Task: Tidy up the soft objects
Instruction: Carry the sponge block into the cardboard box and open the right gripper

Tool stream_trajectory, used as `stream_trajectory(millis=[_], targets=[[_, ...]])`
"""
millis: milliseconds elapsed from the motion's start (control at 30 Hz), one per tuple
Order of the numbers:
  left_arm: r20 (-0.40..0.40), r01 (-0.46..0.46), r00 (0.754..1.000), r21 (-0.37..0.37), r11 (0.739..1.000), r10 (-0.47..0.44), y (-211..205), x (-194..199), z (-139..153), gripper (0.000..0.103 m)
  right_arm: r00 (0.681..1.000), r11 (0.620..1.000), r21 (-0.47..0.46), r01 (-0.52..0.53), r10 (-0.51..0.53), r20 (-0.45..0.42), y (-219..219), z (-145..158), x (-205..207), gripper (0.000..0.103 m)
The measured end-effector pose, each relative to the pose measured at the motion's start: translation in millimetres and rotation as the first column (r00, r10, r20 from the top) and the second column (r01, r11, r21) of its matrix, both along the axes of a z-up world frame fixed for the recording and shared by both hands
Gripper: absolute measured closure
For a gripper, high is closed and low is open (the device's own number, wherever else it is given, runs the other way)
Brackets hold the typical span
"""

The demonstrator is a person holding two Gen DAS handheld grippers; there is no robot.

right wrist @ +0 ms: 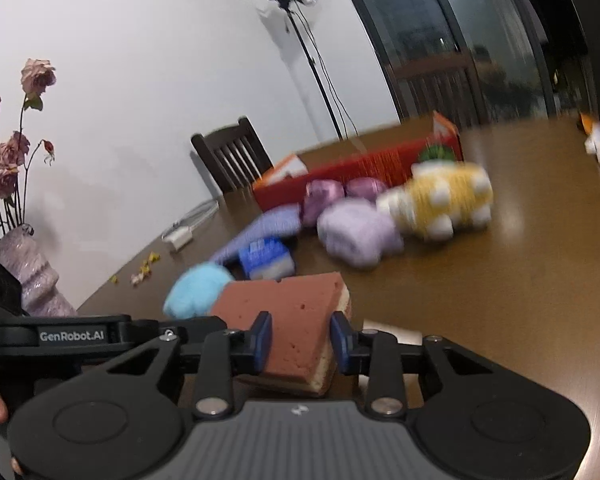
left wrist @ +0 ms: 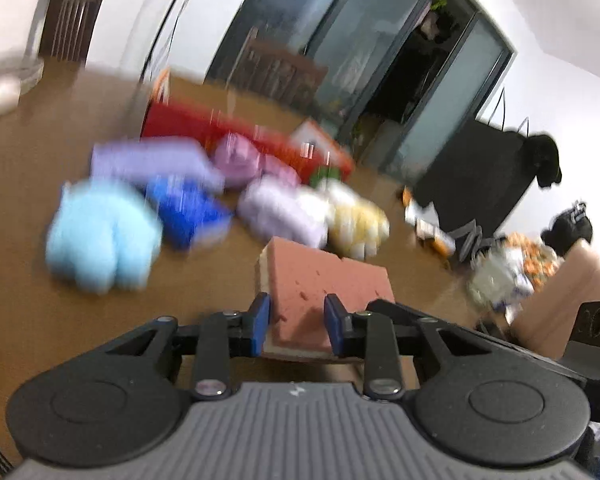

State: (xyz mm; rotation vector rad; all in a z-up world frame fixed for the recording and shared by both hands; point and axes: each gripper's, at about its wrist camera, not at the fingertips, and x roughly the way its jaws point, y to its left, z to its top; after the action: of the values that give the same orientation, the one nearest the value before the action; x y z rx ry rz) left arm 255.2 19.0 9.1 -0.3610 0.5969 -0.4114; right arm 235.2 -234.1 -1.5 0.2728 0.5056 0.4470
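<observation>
The brown counter (left wrist: 28, 168) fills most of both views, and a long red box (left wrist: 204, 124) lies open across the upper middle of the left wrist view, with a blurred heap of soft things in front of it: a pale blue plush (left wrist: 100, 236) at centre left, a blue sponge (left wrist: 188, 212) beside it, lilac plush pieces (left wrist: 280, 212) in the middle and a yellow-and-white plush (left wrist: 356, 220) to their right. The step in hand appears to be carrying one soft item: a reddish-brown sponge (left wrist: 324, 280) with a cream underside sits at the lower centre of both views, held off the counter by both tools at once. The left gripper (left wrist: 298, 324) has its jaws clamped on the sponge's near edge, the blue pads pressing its two sides; in the right wrist view the right gripper (right wrist: 300, 338) likewise has its jaws clamped on the sponge (right wrist: 296, 316). The sponge is a flat slab lying roughly level, brown face up; in the left wrist view its long axis runs from the lower centre up toward the centre right, its far end toward the heap. The next move, as a judgement, calls for both hands to travel together toward the red box or a sorted spot, keeping their spacing so the sponge neither buckles nor slips free, then to release over a clear patch.
</observation>
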Motion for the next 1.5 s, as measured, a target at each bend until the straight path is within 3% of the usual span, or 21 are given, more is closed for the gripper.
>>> stream_trajectory(millis=[133,267,433,667,867,933,1033,1133,1267,1433,1500], targets=[[0.032,-0.005,0.999,-0.022,1.000,0.005,7,61,34,0.074,0.998,1.000,-0.002,-0.015,0.015,0.061,1,36,47,0.072],[0.066,-0.032,0.997,-0.009,0.999,0.032,15,145,68,0.074,0.995,0.999,0.005,-0.035,0.035,0.088,5,79,128,0.072],[-0.013,-0.103,0.995,-0.009,0.995,0.103,24,264,82,0.074,0.998,0.999,0.019,-0.047,0.046,0.046,18,111,258,0.072],[-0.104,-0.200,0.972,0.094,0.975,0.209,30,380,53,0.074,0.978,0.998,0.060,-0.035,0.047,-0.202,38,78,421,0.072],[-0.165,-0.238,0.949,0.189,0.953,0.270,39,439,18,0.073,0.955,0.998,0.056,-0.032,0.047,-0.294,62,41,494,0.071],[-0.171,-0.247,0.942,0.236,0.940,0.290,39,447,13,0.068,0.950,0.998,0.045,-0.038,0.051,-0.309,68,28,506,0.071],[-0.164,-0.240,0.945,0.238,0.941,0.282,41,448,15,0.064,0.951,0.998,0.051,-0.048,0.061,-0.303,72,20,507,0.064],[-0.161,-0.230,0.948,0.258,0.939,0.276,37,449,13,0.062,0.956,0.998,0.053,-0.033,0.047,-0.291,67,22,498,0.055],[-0.148,-0.237,0.946,0.291,0.927,0.288,28,439,20,0.057,0.964,0.999,0.035,0.003,0.007,-0.267,65,24,494,0.051],[-0.057,-0.262,0.952,0.362,0.895,0.301,33,403,51,0.041,0.977,0.998,-0.054,0.020,-0.031,-0.212,62,56,473,0.051],[-0.011,-0.278,0.952,0.394,0.876,0.307,36,381,66,0.040,0.985,0.996,-0.082,0.019,-0.033,-0.169,55,79,454,0.049]])
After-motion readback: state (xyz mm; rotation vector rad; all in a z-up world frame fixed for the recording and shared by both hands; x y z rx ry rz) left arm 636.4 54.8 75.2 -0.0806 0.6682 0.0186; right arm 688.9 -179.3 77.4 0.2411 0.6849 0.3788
